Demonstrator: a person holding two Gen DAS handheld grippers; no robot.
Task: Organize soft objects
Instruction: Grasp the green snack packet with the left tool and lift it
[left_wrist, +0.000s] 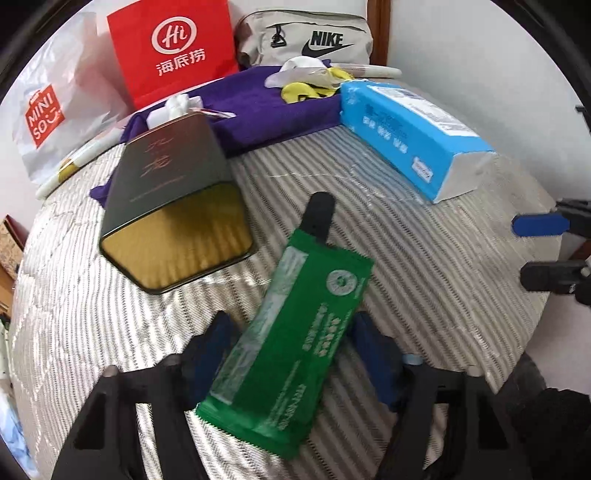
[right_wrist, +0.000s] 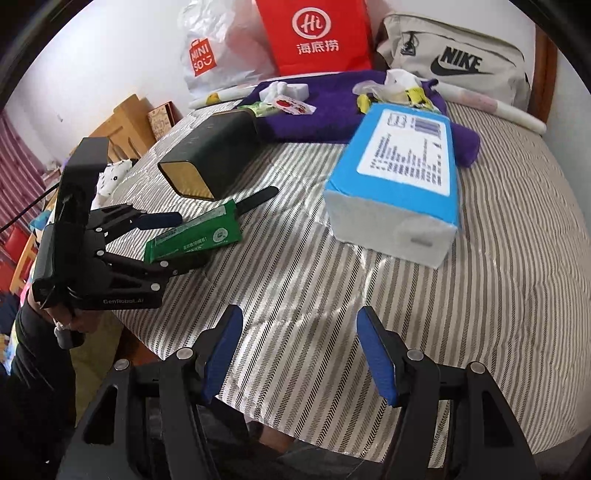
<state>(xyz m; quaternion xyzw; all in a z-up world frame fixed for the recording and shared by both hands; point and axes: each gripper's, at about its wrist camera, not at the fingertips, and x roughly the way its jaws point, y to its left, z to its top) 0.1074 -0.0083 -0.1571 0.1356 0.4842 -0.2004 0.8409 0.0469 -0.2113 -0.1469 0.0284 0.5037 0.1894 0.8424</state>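
Note:
A green soft packet (left_wrist: 295, 328) lies on the striped bed between the fingers of my left gripper (left_wrist: 291, 347), which is open around it; the pads stand apart from its sides. The packet also shows in the right wrist view (right_wrist: 192, 236), with the left gripper (right_wrist: 170, 243) astride it. A black strip (left_wrist: 319, 214) sticks out from under the packet's far end. My right gripper (right_wrist: 299, 354) is open and empty above the bed's near edge. A blue tissue pack (right_wrist: 402, 177) lies ahead of it. A purple cloth (left_wrist: 266, 107) lies at the back.
A dark box with a gold end (left_wrist: 173, 206) lies left of the packet. At the back stand a red paper bag (left_wrist: 173, 48), a white Miniso bag (left_wrist: 48, 110) and a grey Nike bag (left_wrist: 306, 37). Small wrappers (right_wrist: 391, 92) lie on the cloth.

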